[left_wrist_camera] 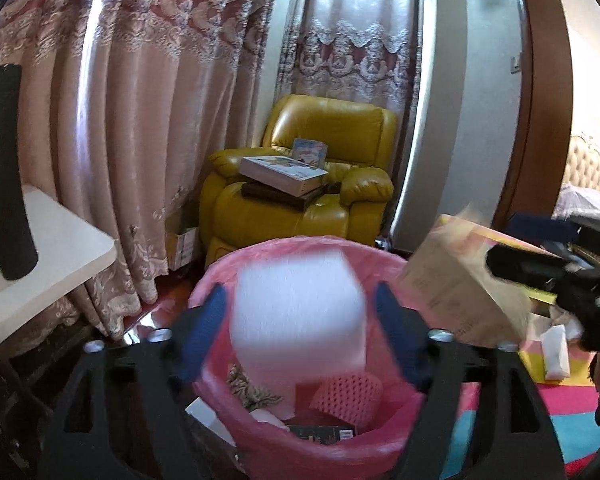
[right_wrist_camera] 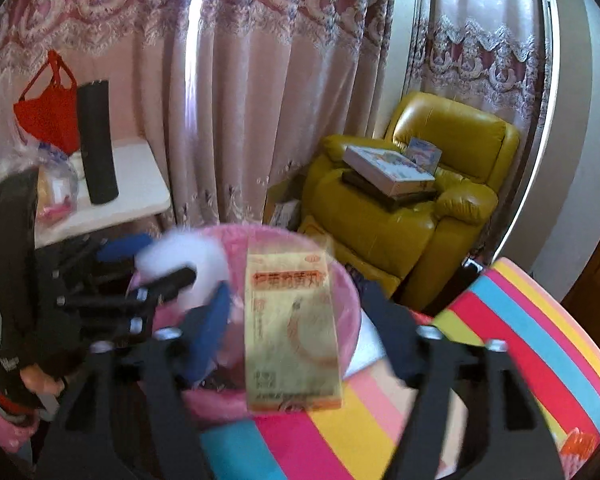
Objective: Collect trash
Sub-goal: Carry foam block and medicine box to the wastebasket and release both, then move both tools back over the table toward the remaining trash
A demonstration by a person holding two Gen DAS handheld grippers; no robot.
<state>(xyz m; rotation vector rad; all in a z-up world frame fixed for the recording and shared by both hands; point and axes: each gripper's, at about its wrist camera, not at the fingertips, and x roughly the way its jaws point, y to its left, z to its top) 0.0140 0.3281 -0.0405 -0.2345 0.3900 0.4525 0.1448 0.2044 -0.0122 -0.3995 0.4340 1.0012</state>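
Note:
A trash bin lined with a pink bag (left_wrist_camera: 220, 276) stands on the floor below both grippers; it also shows in the right wrist view (right_wrist_camera: 348, 292). My left gripper (left_wrist_camera: 300, 320) is open, and a blurred white foam block (left_wrist_camera: 300, 304) is between its blue fingers, apart from both, over the bin. My right gripper (right_wrist_camera: 304, 320) is open, and a blurred yellow medicine box (right_wrist_camera: 292, 332) is between its fingers, touching neither, at the bin's rim. The box also shows in the left wrist view (left_wrist_camera: 460, 280). Inside the bin lie a pink foam net (left_wrist_camera: 348, 394) and other trash.
A yellow leather armchair (left_wrist_camera: 300, 216) with boxes on it stands behind the bin, before pink curtains. A white table (left_wrist_camera: 60, 248) with a black cylinder (left_wrist_camera: 4, 168) is at the left. A striped colourful mat (right_wrist_camera: 520, 340) with a white tissue pack (left_wrist_camera: 556, 352) lies at the right.

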